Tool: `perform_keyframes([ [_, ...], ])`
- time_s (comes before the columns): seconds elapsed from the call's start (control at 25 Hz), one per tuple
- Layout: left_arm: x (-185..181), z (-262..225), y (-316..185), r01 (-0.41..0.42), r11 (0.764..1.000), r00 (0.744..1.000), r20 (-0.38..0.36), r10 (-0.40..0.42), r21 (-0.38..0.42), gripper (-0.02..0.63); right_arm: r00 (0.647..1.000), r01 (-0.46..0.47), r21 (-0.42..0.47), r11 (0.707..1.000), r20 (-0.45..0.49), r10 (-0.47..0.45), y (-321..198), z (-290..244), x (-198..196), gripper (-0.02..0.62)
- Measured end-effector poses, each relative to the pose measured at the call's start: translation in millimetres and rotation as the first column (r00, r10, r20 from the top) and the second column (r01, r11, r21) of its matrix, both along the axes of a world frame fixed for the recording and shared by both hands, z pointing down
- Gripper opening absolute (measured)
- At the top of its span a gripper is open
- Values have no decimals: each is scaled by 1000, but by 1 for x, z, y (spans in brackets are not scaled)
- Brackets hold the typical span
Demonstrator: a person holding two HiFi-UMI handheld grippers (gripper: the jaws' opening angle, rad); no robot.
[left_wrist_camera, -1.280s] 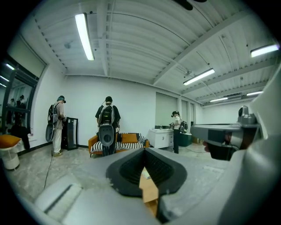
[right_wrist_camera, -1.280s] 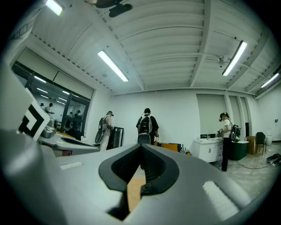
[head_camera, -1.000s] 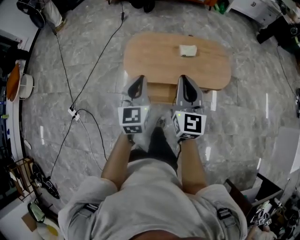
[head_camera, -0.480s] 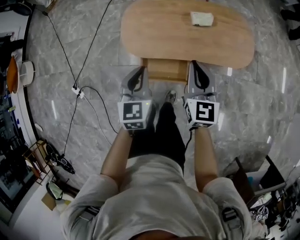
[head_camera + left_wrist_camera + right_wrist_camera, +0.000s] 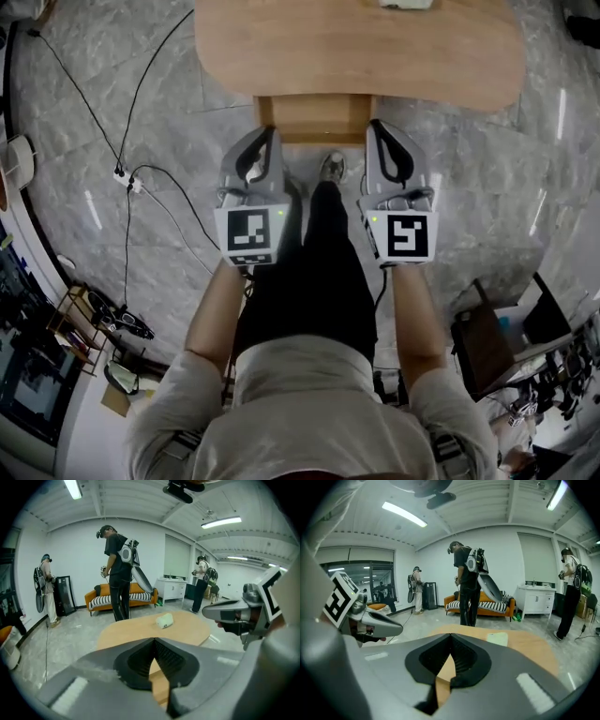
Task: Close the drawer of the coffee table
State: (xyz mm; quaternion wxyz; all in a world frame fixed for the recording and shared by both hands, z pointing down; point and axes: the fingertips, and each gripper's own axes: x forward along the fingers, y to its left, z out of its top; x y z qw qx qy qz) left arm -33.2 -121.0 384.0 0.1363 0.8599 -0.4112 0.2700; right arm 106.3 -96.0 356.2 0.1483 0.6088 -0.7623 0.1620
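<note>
The wooden coffee table [image 5: 356, 52] fills the top of the head view, and its drawer [image 5: 314, 119] sticks out from the near side. My left gripper [image 5: 270, 131] is shut and empty, its tips by the drawer's left front corner. My right gripper [image 5: 377, 127] is also shut and empty, at the drawer's right front corner. I cannot tell whether either one touches the drawer. In the left gripper view the tabletop [image 5: 140, 632] lies just beyond the closed left gripper [image 5: 154, 641]; the right gripper view shows the tabletop [image 5: 520, 646] past the closed right gripper [image 5: 451, 637].
A small pale folded cloth [image 5: 164, 620] lies on the tabletop. A power strip [image 5: 127, 178] and black cables trail across the marble floor at left. My own shoe [image 5: 331, 167] stands between the grippers. Several people stand near an orange sofa [image 5: 123, 598] at the back.
Both grippers have sunk from above the tabletop to the level of the drawer's front corners, staying shut. The table has slid up and grown larger in the head view.
</note>
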Motion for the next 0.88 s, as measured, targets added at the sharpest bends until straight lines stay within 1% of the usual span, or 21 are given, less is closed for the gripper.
perform_keyframes([
  [0.16, 3, 37, -2, -36, 999, 999, -6, 36, -28, 20, 1000, 18, -60, 998, 11, -17, 2, 46, -9, 6],
  [0.28, -1, 71, 6, -14, 996, 1000, -2, 14, -90, 21, 999, 52, -86, 995, 6, -51, 4, 76, -16, 6],
  [0.36, -5, 93, 13, -17, 993, 1000, 1, 17, -120, 20, 997, 78, -110, 991, -7, -80, 7, 97, -23, 6],
  [0.44, -12, 111, 18, -49, 991, 999, 13, 51, -122, 21, 993, 108, -134, 985, -42, -114, 11, 118, -32, 6],
  [0.52, -20, 128, 20, -72, 992, 996, 44, 77, -106, 20, 987, 132, -160, 978, -69, -145, 16, 138, -41, 7],
  [0.68, -28, 159, 22, -51, 989, 995, 84, 63, -135, 20, 987, 133, -214, 968, -61, -149, 30, 170, -46, 7],
  [0.72, -29, 166, 22, -62, 988, 993, 93, 76, -142, 20, 985, 137, -231, 963, -71, -157, 33, 177, -47, 6],
  [0.8, -30, 185, 27, -122, 981, 981, 132, 142, -153, 20, 980, 151, -261, 953, -90, -180, 38, 191, -50, 7],
  [0.84, -32, 199, 33, -163, 972, 968, 166, 191, -167, 20, 977, 159, -277, 948, -93, -191, 40, 198, -51, 6],
  [0.88, -35, 218, 40, -205, 960, 946, 213, 244, -189, 21, 975, 170, -294, 941, -91, -204, 43, 207, -52, 6],
])
